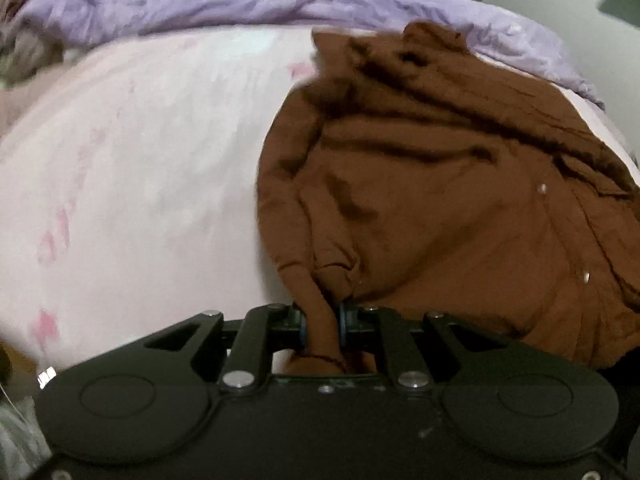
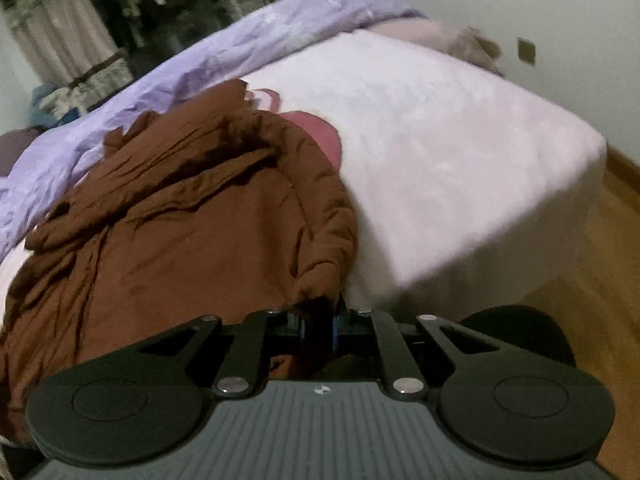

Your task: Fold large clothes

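A large brown garment (image 1: 440, 184) with small metal snaps lies crumpled on the pale pink bed (image 1: 140, 168). My left gripper (image 1: 323, 328) is shut on a bunched fold at the garment's near left edge. In the right wrist view the same brown garment (image 2: 180, 232) spreads to the left over the bed (image 2: 440, 152). My right gripper (image 2: 318, 328) is shut on a bunched fold at the garment's near right edge, by the mattress side. The pinched cloth hides the inner faces of both pairs of fingers.
A crumpled lilac duvet (image 1: 200, 0) lies along the far side of the bed, also in the right wrist view (image 2: 160, 76). A pink pillow (image 2: 440, 36) sits at the far corner. Wooden floor (image 2: 600, 280) lies right of the bed. Curtains (image 2: 60, 32) hang behind.
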`<state>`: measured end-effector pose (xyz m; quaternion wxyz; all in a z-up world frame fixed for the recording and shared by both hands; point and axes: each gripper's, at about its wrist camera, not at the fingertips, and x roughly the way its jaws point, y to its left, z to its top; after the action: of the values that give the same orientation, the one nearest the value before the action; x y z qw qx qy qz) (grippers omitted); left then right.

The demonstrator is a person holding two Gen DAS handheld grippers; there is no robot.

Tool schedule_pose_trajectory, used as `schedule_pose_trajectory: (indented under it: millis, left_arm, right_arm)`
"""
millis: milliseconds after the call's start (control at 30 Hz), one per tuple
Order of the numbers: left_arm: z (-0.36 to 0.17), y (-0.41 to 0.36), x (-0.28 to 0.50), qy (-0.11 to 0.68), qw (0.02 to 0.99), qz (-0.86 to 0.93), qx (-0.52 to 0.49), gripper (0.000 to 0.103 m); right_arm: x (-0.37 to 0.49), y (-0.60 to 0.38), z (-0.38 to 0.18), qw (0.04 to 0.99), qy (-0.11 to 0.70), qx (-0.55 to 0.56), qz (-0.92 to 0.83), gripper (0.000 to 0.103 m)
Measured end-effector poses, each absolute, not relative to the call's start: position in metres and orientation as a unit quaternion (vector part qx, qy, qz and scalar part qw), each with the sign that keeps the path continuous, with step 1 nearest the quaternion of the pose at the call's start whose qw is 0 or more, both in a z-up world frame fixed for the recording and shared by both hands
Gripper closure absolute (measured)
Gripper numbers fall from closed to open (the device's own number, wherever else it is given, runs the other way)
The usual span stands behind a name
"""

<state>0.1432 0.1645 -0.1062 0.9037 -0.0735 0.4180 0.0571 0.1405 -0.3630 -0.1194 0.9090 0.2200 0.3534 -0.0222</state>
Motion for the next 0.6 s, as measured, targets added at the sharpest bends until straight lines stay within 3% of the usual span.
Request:
schedule_pose_trajectory:
  millis: [300,600]
  left_arm:
    - [-0.024,0.154,0.239,0.332,0.941,0.053,-0.029,0.092]
    - [0.021,0.19,0.395,0.314,0.944,0.079,-0.067,0.088]
  right_arm:
    - [0.224,-0.332,-0.026,0.951,0.244,0.191,0.0,0.092]
    - [0.381,-0.334,0.029,0.955,0.215,0.2,-0.033,0.094]
